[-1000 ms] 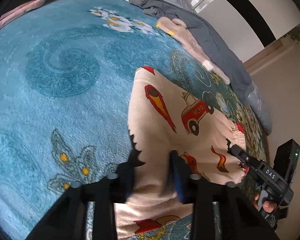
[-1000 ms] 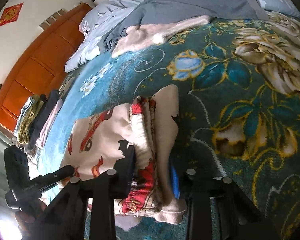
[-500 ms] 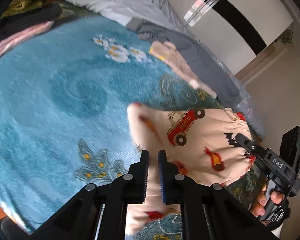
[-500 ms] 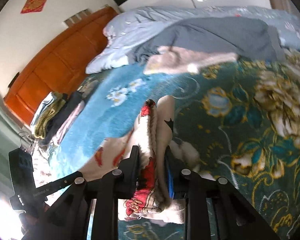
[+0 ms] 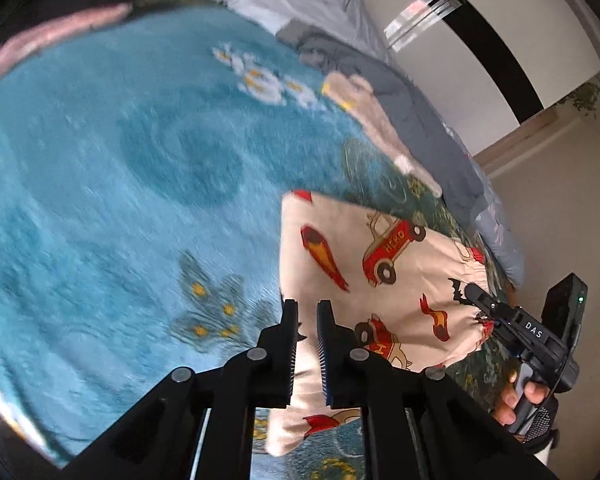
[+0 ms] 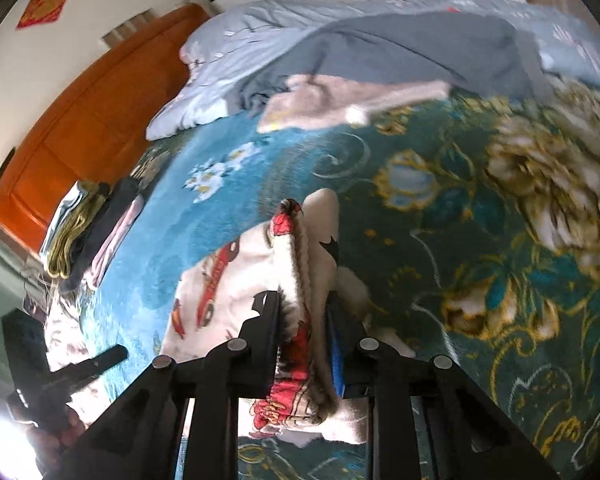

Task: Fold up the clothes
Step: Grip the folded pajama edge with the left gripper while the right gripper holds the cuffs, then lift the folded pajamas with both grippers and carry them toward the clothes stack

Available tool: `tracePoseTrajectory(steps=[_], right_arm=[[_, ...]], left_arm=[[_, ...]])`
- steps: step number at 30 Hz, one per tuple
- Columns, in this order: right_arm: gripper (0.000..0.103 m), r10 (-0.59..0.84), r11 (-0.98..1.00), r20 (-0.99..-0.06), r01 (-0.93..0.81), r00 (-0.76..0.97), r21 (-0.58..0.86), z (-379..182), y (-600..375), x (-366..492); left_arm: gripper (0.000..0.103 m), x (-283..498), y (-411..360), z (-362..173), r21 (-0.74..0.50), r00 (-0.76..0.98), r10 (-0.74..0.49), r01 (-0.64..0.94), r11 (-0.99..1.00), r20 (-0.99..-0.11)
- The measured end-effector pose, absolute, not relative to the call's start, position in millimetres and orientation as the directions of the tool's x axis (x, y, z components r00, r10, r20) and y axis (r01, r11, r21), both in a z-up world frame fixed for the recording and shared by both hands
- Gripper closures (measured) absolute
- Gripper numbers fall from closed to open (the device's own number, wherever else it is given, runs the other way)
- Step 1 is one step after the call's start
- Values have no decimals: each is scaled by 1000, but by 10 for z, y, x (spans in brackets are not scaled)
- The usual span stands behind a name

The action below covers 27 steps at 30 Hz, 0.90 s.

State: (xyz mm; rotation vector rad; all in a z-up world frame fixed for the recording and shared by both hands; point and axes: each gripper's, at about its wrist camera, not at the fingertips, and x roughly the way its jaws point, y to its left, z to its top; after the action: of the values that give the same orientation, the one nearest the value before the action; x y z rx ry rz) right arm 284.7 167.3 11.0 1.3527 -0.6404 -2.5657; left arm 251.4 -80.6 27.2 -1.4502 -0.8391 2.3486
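The left claw (image 5: pixel 307 322) has let go of the cream car-print garment (image 5: pixel 380 264) and pulled back: its jaws, wide around the cloth a second ago, now sit nearly together, gripping nothing. The right claw (image 6: pixel 303 312) still pinches the bunched edge, garment lying ahead on the bed (image 5: pixel 100 200), so this fold looks nearly set.

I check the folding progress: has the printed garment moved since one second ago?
Yes. The printed garment now lies farther from the white flowers on the blanket, toward the right gripper, whose jaws pinch its edge.
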Motion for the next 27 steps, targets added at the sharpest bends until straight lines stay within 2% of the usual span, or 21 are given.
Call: tracePoseTrajectory(steps=[1,3,4,13,17,19,21,23,27], right_arm=[[81,-345,-889,-745,-57,-571,455,79,1707,2854],[81,-351,-882,-744,-67,-568,467,32,1756,2860],[81,-354,-879,-743,-69,-568,472,13,1774,2860],[81,-374,-859,-750,-102,-545,502,-169,1870,2801],[81,-383,-848,-753,-119,-534,516,-212,1904,2776],[81,-380,-847,-759,-130,-529,515,-235,1901,2770],[81,-377,-847,-762,-137,-527,514,-247,1897,2769],[81,-374,-846,-763,-143,-527,513,-241,1887,2773],[82,-370,-852,-765,-136,-527,506,-149,1835,2774]], left_arm=[[83,2483,-770,213,-606,-458,509,85,-791,-729],[66,2451,-721,137,-625,-447,526,100,-774,-723],[63,2432,-706,100,-638,-444,537,108,-762,-717],[63,2248,-552,-110,-678,-405,582,148,-720,-705],[65,2230,-531,-172,-667,-395,571,165,-727,-720],[69,2226,-522,-183,-661,-391,564,176,-730,-727],[82,2222,-529,-187,-661,-388,564,183,-728,-729],[89,2225,-527,-155,-662,-395,564,176,-729,-726],[91,2232,-511,-31,-663,-417,565,134,-737,-712]])
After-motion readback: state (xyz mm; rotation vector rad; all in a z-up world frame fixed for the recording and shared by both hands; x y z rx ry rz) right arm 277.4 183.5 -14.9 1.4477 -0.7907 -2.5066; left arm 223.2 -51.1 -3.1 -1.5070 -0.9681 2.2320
